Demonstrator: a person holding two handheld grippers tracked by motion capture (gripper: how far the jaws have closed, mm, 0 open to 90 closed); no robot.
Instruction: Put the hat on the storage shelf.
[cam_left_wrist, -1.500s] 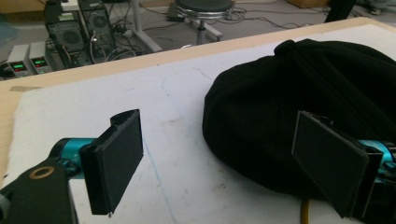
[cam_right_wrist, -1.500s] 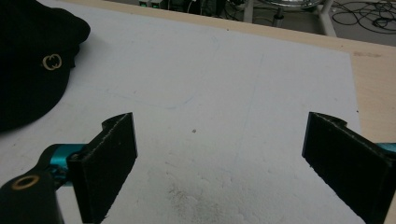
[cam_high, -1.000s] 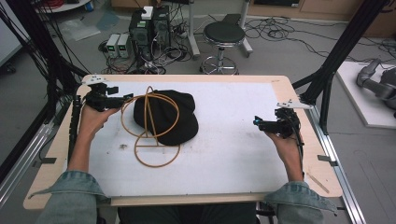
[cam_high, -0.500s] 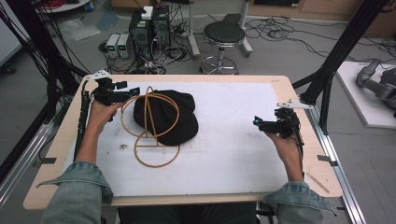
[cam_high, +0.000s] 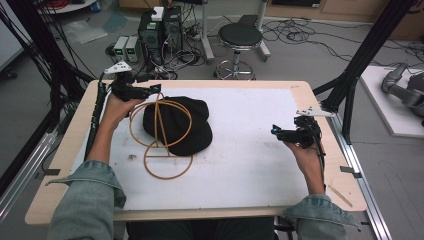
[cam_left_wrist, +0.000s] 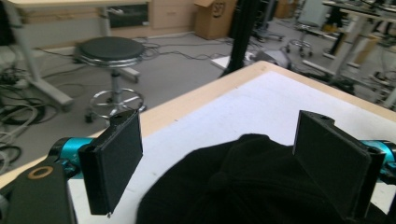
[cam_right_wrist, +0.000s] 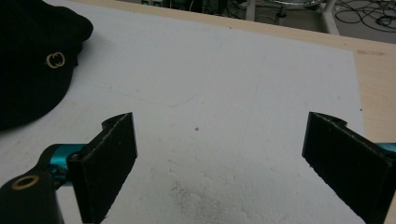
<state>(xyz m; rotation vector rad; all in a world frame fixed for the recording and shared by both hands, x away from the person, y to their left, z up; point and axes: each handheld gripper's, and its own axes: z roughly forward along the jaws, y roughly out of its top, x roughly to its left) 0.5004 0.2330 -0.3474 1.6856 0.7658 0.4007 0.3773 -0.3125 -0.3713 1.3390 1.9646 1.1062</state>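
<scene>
From the high view I count one black cap (cam_high: 177, 125) on the white surface (cam_high: 250, 150), left of centre, with one tan cord (cam_high: 162, 135) looped over it in two rings, the lower ring lying on the bare surface in front of the cap. My left gripper (cam_high: 152, 90) hovers at the cap's far left edge, close to the cord's upper loop; whether it touches the cord I cannot tell from here. My right gripper (cam_high: 275, 131) sits well apart near the right edge, pointing toward the cap. Beyond the surface stand one round black stool (cam_high: 240, 37) and two small grey boxes (cam_high: 126, 49) on the floor.

In the left gripper view, the jaws stand wide apart with nothing between them, and the cap (cam_left_wrist: 243, 186) fills the lower middle just beneath them. The stool (cam_left_wrist: 111, 49) shows behind, and one cardboard box (cam_left_wrist: 215, 17) whose lettering is too blurred to read.

In the right gripper view, my jaws are spread wide over bare white surface (cam_right_wrist: 224, 93). The cap (cam_right_wrist: 32, 60) lies at upper left, carrying one small gold interlocked-ring emblem (cam_right_wrist: 55, 59); no readable words.
</scene>
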